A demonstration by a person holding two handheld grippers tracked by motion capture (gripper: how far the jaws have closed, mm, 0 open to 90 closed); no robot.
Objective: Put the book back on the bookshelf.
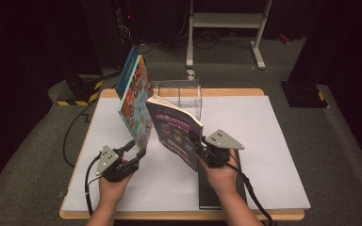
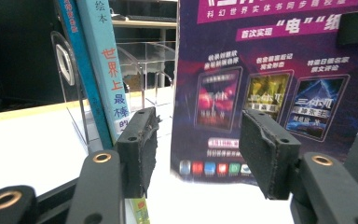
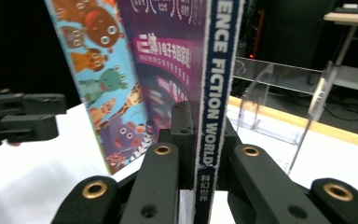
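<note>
- Dark room with grey carpet seen around a wood-edged table with a white top [image 1: 273, 141]; a white metal rack frame [image 1: 226, 21] stands behind it.
- Tall picture book with a blue spine and a cartoon-animal cover [image 1: 134, 101] is stood on its lower edge on the table, left of centre, leaning back.
- Purple paperback science-fiction magazine [image 1: 174, 129] is held upright just right of the picture book; the two look close or touching at the lower edges, exact contact cannot be told.
- Clear acrylic book stand [image 1: 184, 96] is set behind both books, near the table's far edge.
- Flat black slab [image 1: 207, 188] lies on the table under the right hand.
- Right gripper [image 1: 199, 143] is clamped tight on the magazine's spine [image 3: 209, 93], one jaw on each side.
- Left gripper [image 1: 140, 151] sits at the picture book's lower edge, jaws about half apart; in the left gripper view the gap [image 2: 198, 149] is empty, with the book's spine beside one pad [image 2: 137, 144].
</note>
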